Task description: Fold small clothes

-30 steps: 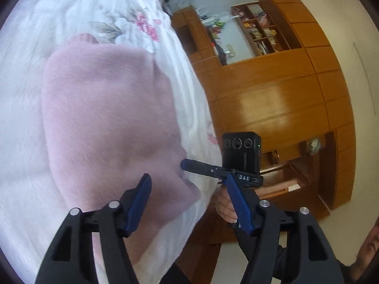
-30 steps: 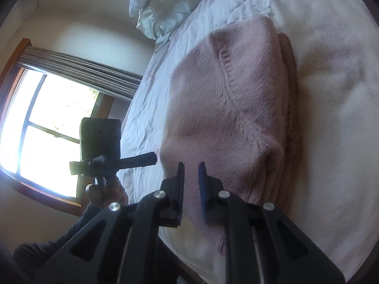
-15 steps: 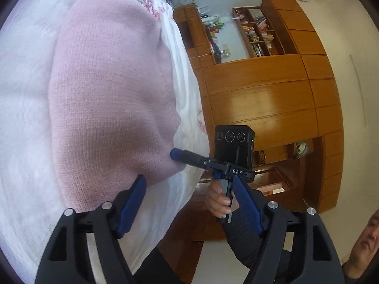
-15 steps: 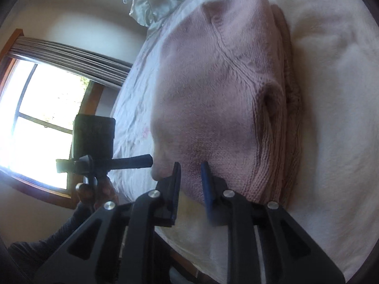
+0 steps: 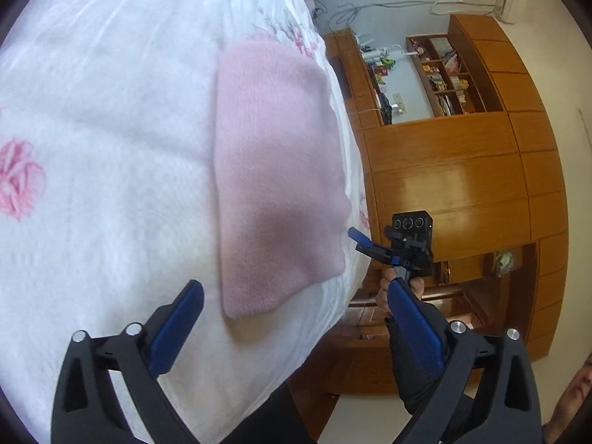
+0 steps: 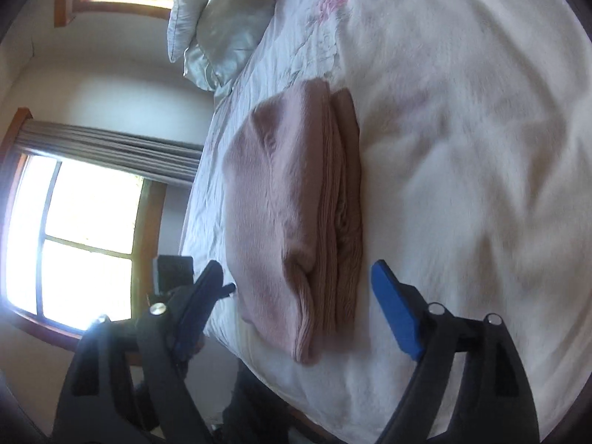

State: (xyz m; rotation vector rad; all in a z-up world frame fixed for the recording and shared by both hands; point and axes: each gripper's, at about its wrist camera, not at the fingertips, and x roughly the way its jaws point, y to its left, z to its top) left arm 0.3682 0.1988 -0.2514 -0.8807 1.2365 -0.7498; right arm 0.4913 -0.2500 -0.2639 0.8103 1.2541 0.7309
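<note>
A pink knitted garment (image 5: 277, 185) is seen lying folded into a compact rectangle on a bed, close to the bed's edge. In the right wrist view the same garment (image 6: 292, 218) is shown as a stack of several layers, with ribbed folded edges turned toward the camera. It is not touched by either tool.

The left hand-held gripper (image 5: 296, 318) is held with its blue-padded jaws spread wide and nothing between them, just short of the garment's near corner. The right hand-held gripper (image 6: 296, 281) is likewise spread wide and empty, its two jaws standing to either side of the garment's near end without contact. In the left wrist view the right tool is also seen from outside, gripped by a hand (image 5: 401, 288) in a dark sleeve, beyond the bed's edge.

The bed is covered by a white fleecy bedspread (image 5: 111, 148) printed with pink flowers; the cloth is rumpled in soft ridges. Pale green pillows (image 6: 222, 26) are piled at the far end.

Beside the bed a large wooden wall unit (image 5: 462, 192) is seen, with open shelves (image 5: 444, 74) crowded with small items and loose cables on the wall above. On the other side, bright windows (image 6: 74, 236) in wooden frames and a grey curtain (image 6: 122, 148) are visible.
</note>
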